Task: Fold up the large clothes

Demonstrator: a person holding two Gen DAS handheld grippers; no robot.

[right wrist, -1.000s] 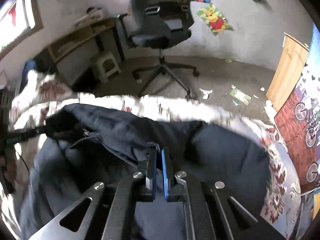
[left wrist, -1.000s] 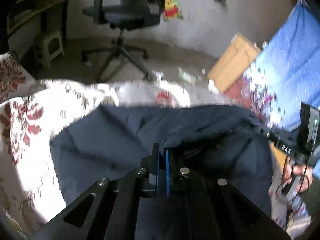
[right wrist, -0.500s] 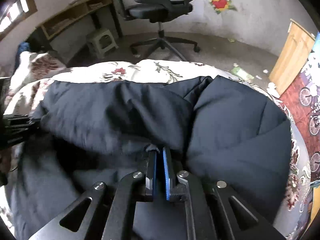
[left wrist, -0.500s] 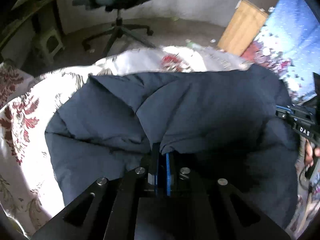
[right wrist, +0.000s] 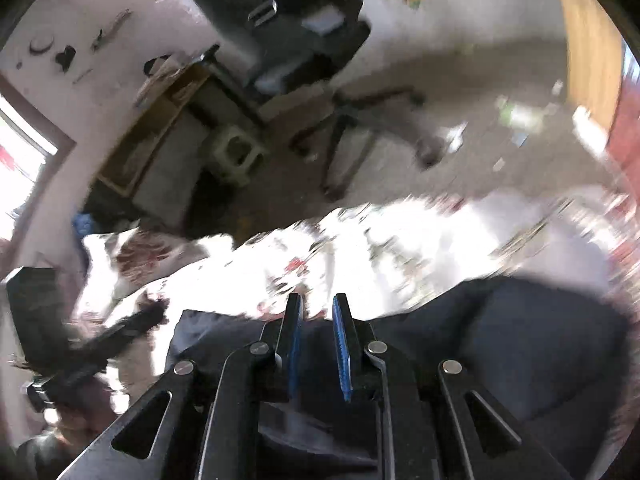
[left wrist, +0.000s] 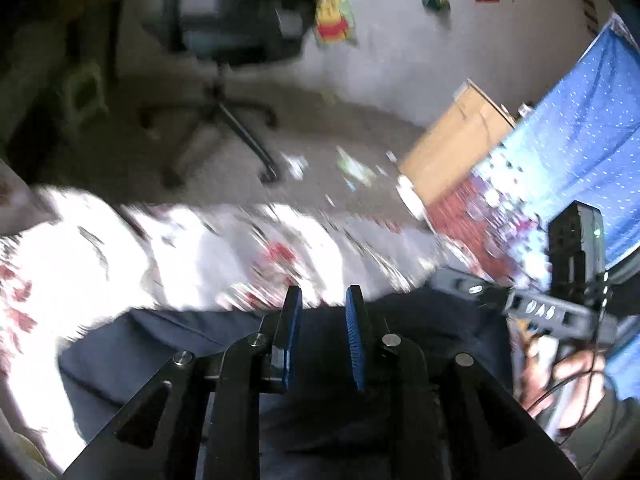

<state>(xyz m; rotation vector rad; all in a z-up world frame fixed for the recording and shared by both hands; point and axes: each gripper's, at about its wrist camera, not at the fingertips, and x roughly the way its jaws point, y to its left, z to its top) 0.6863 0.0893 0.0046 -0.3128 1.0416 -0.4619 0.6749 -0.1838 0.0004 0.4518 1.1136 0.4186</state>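
- Both pairs of jaws have just been opening: a second ago each was pinched shut on a fold of the dark navy garment (left wrist: 168, 356), and now a clear gap shows between the blue pads with no cloth in it.
- Since that earlier frame the garment has dropped lower in both views; it filled the middle of each picture half a second ago and now lies only across the lower part, under and beyond the fingers.
- Left gripper (left wrist: 322, 300), bottom centre of the left wrist view, has its fingers parted and free of the cloth, their tips standing over the garment's far edge.
- Right gripper (right wrist: 316, 304), bottom centre of the right wrist view, likewise has its fingers apart and grips nothing; the garment (right wrist: 520, 340) spreads from beneath it toward the lower right.
- Beyond the garment, the white bedspread with red flowers (left wrist: 100, 256) runs across the middle of both views, overexposed and blurred.
- At the right edge of the left wrist view the other gripper's body shows, with a hand (left wrist: 560, 376) on its handle at lower right.
- At the lower left of the right wrist view a dark gripper shape appears, too blurred to read its jaws.
- An office chair (left wrist: 224, 40) stands on the floor in the upper part of the left wrist view, a small green stool (left wrist: 84, 88) at upper left, and a blue dotted cloth (left wrist: 580, 120) at the right.
- Scraps of litter lie on the floor (left wrist: 352, 168) near a tan board (left wrist: 456, 140).
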